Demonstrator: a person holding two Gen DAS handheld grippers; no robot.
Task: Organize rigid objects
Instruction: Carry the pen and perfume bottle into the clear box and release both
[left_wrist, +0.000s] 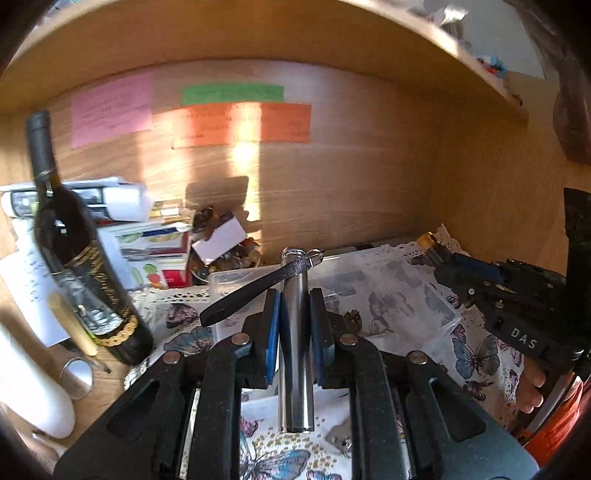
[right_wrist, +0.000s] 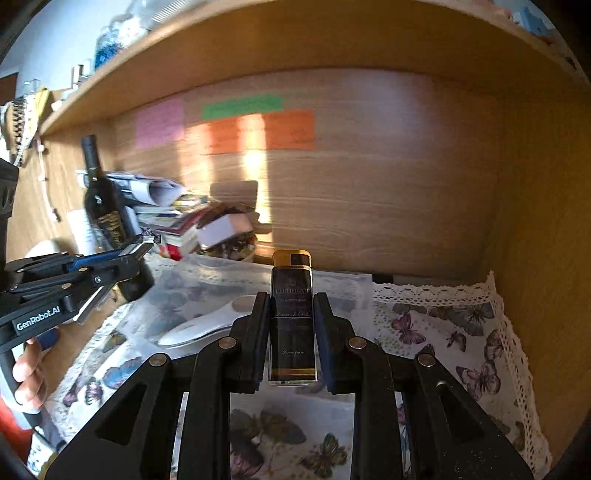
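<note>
Steel tube (left_wrist: 295, 354) with a black wrist strap (left_wrist: 251, 291) is clamped between the left gripper (left_wrist: 294, 306) pads, jaws nearly closed on it, held above the butterfly tablecloth (left_wrist: 476, 354) and the clear plastic box (left_wrist: 388, 280). Right gripper (right_wrist: 291, 314) is pinched tight on a black-and-gold bottle (right_wrist: 292, 325), also lifted off the cloth. Wine bottle (left_wrist: 74, 251) stands off to the left.

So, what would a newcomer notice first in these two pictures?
Each hand-held gripper is shut on something: the left on a steel tube, the right on a black-and-gold box. A dark wine bottle stands at the left, and coloured notes are on the wooden back wall.
</note>
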